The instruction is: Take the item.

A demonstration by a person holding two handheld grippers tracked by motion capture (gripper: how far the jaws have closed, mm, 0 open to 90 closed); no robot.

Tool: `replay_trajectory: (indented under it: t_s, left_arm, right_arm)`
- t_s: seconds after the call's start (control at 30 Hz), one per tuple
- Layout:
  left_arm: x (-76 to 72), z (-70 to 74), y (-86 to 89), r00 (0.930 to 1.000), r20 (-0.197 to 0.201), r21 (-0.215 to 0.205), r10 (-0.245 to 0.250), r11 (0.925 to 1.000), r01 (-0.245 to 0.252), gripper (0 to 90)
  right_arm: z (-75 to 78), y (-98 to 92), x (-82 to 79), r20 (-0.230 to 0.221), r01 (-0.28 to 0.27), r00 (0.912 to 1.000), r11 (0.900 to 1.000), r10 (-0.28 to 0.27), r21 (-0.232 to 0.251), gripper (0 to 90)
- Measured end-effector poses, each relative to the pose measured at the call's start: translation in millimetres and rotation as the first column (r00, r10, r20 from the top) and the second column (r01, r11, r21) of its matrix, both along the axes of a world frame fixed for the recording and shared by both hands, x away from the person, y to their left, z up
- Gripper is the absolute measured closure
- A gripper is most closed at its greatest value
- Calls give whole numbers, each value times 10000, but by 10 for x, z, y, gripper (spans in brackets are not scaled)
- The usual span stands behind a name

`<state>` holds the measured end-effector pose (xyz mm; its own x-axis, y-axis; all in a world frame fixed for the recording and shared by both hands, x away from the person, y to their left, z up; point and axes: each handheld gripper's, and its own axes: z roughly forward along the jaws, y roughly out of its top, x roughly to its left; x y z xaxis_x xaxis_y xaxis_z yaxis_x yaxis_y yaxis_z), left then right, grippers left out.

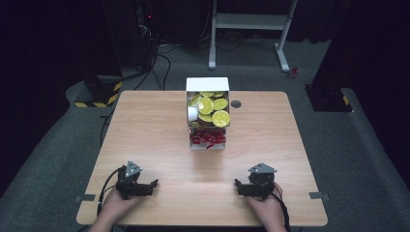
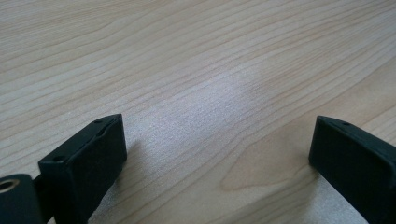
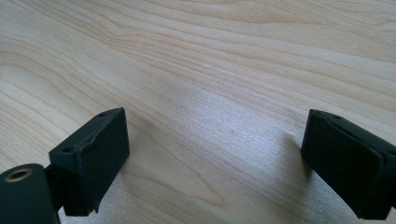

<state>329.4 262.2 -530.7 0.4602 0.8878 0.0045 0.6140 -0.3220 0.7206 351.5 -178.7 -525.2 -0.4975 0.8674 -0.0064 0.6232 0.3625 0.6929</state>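
Nothing looks begun: the left gripper (image 1: 153, 184) and right gripper (image 1: 238, 184) rest at the desk's (image 1: 145, 125) near edge, jaws wide and empty, well apart from the white box (image 1: 207, 85) of yellow-lidded cups (image 1: 220, 118) at the far middle

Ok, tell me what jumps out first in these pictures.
A white box at the table's far middle brims with yellow-lidded cups, red bits in its lower front. Near the front edge, left tongs and right tongs rest open, facing inward.
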Motion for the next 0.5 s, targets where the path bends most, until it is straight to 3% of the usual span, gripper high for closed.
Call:
replay_trajectory:
  t_s: [0.5]
  left_arm:
    - [2,-1,0,10000,9,-43,39,10000,-39,49]
  right_arm:
    - [0,0,0,-10,4,10000,10000,-4,6,75]
